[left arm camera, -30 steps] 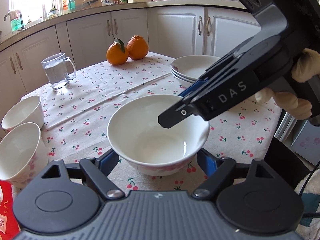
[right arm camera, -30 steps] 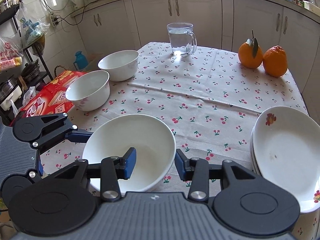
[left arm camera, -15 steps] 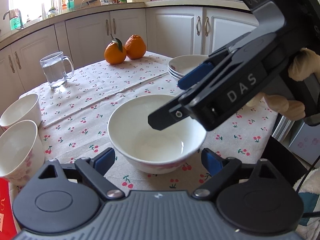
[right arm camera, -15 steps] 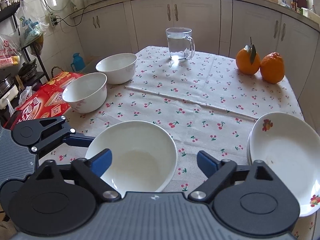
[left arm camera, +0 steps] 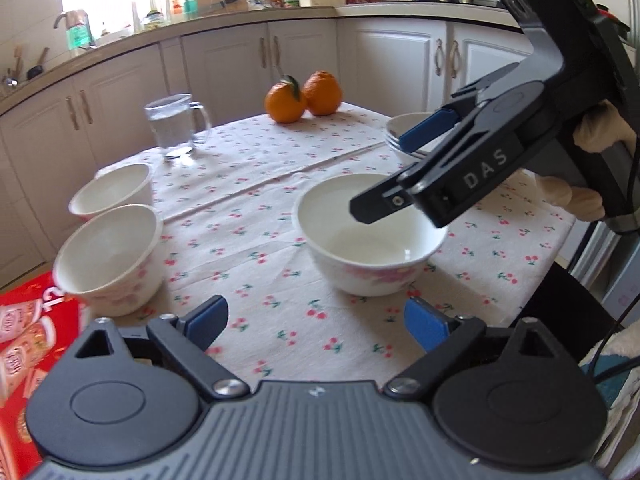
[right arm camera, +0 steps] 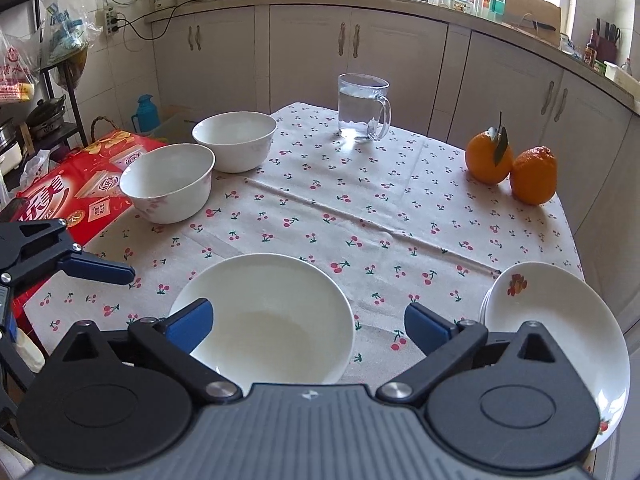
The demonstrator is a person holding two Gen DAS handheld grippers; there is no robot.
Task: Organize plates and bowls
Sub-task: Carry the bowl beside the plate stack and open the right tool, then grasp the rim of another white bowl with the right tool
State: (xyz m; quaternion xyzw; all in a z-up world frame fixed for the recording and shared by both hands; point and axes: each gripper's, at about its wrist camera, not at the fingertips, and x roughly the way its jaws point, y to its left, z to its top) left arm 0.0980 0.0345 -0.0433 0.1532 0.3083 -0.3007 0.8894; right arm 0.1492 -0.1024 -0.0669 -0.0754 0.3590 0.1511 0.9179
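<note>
While both tilt downward, left claw (left arm camera: 316, 318) and right claw (right arm camera: 308, 322) have just spread, releasing the bowl (right arm camera: 272, 316).

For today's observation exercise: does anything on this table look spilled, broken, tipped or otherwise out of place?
Nothing stands out. The three bowls sit upright and apart, the plates are stacked, and the glass mug stands upright with no spill on the tablecloth.

A clear glass mug of water (right arm camera: 363, 107) stands at twelve o'clock on the cherry-print cloth surface (right arm camera: 344, 216). Two oranges (right arm camera: 512, 168) touch at two o'clock. A red printed package (right arm camera: 76, 188) lies at nine o'clock.
</note>
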